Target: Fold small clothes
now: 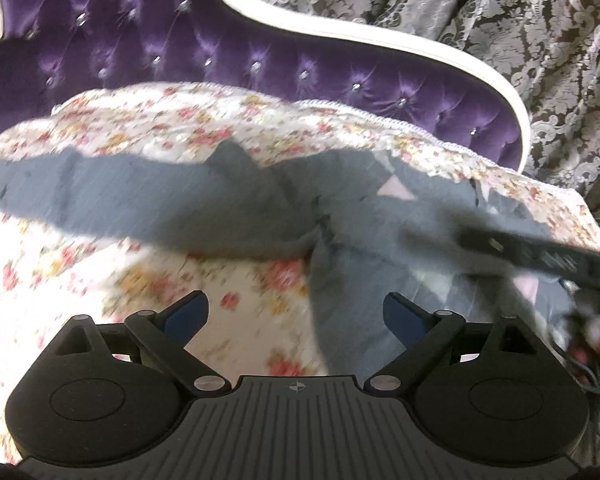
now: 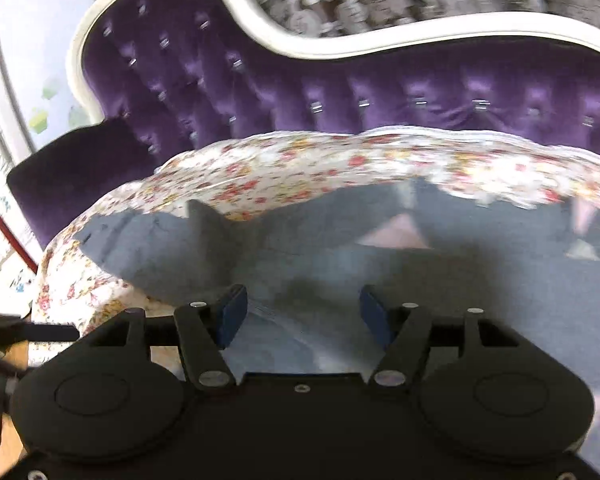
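Garment point(image 1: 204, 208), small and grey, lies spread out flat on the floral cover point(image 1: 100, 264), so folding looks barely begun. Both the left gripper point(image 1: 296, 312) and right gripper point(image 2: 300, 312) have jaws spread, pinching nothing. Next move: grab an edge, probably the near hem.

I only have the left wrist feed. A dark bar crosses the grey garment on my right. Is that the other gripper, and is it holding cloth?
Observer: Seemingly, yes. The right gripper has its jaws apart over the grey garment, nothing pinched.
Operator: What's left of the sofa?
Observer: A bright window beyond the purple sofa end.
Operator: Anything below that?
Observer: The floral cover drops off; bare floor shows.
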